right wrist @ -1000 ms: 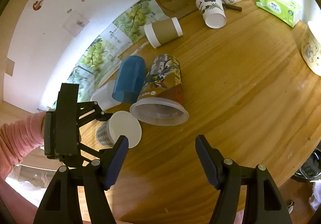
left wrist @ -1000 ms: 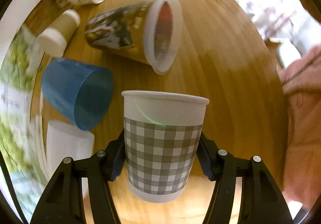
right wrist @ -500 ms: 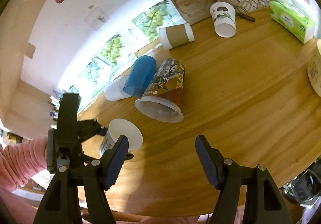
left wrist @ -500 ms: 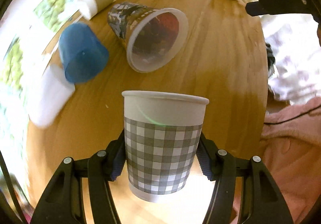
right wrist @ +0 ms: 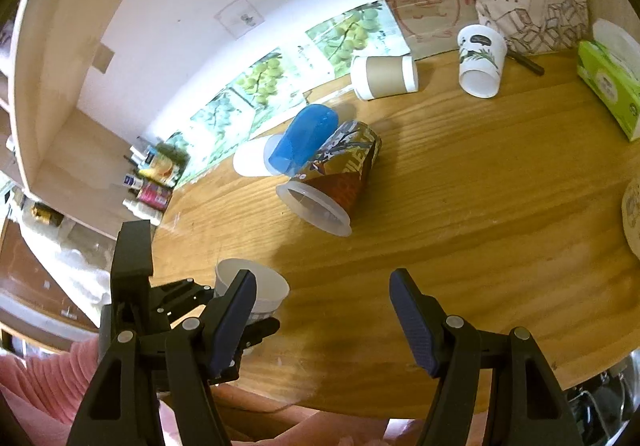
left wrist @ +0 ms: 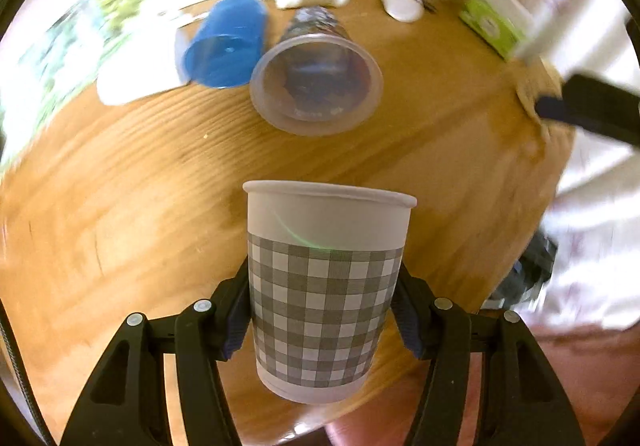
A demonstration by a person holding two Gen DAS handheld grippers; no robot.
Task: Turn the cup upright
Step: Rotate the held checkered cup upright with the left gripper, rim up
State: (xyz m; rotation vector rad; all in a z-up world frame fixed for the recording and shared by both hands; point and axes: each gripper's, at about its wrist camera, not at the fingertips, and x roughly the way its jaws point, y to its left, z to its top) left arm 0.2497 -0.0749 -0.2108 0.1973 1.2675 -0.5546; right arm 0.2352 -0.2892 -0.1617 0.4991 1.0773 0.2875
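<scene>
My left gripper [left wrist: 320,314] is shut on a grey-and-white checked paper cup [left wrist: 324,286], held by its sides with the white rim up, above the near part of the round wooden table [left wrist: 120,186]. In the right wrist view the same cup [right wrist: 256,286] stands nearly upright in the left gripper [right wrist: 228,310] by the table's near left edge, mouth open upward. My right gripper [right wrist: 324,310] is open and empty, above the table's near edge to the right of the cup.
Several cups lie on their sides further back: a printed brown cup with a clear rim [right wrist: 336,178], a blue cup [right wrist: 304,138], a white one [right wrist: 252,162], a kraft-sleeved one [right wrist: 384,76] and a white leaf-print one [right wrist: 480,60]. A green tissue box [right wrist: 608,82] sits at the right.
The left gripper has turned with the checked cup, bringing it from lying sideways to nearly upright, and has drawn back towards the table's near edge. The right gripper stayed open.
</scene>
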